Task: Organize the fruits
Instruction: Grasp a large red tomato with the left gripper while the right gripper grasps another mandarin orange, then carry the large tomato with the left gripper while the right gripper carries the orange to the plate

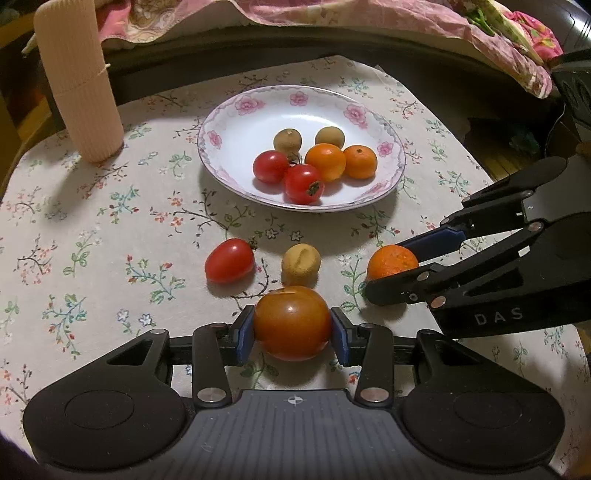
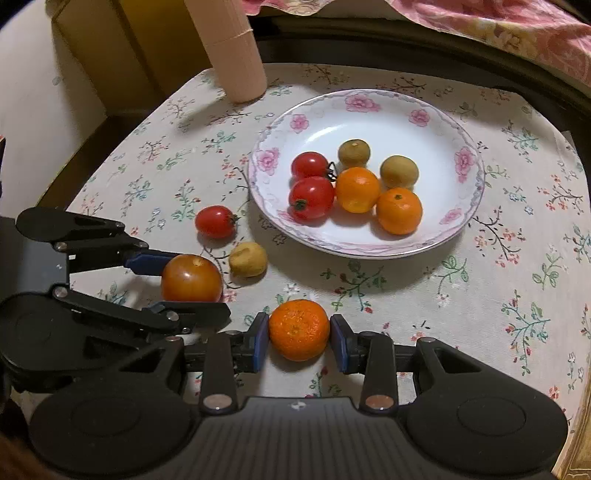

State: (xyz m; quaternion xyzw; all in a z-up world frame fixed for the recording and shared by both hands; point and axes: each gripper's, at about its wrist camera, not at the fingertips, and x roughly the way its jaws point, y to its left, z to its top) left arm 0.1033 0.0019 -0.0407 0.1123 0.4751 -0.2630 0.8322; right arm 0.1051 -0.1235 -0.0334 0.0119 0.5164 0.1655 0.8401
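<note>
My left gripper (image 1: 292,334) is shut on an orange-brown tomato (image 1: 291,322) low over the floral cloth; the same tomato shows in the right wrist view (image 2: 191,277). My right gripper (image 2: 298,339) has its blue pads around a rough mandarin (image 2: 298,329), which rests on the cloth; it also shows in the left wrist view (image 1: 391,261). A white flowered plate (image 1: 236,122) holds two red tomatoes, two smooth oranges and two brown longans. A red tomato (image 1: 229,260) and a yellowish dented fruit (image 1: 301,263) lie loose before the plate.
A tall ribbed beige cylinder (image 1: 79,81) stands at the back left of the table. Pink patterned fabric (image 1: 369,18) lies beyond the dark table rim. The cloth's far right edge (image 2: 569,136) drops off near the plate.
</note>
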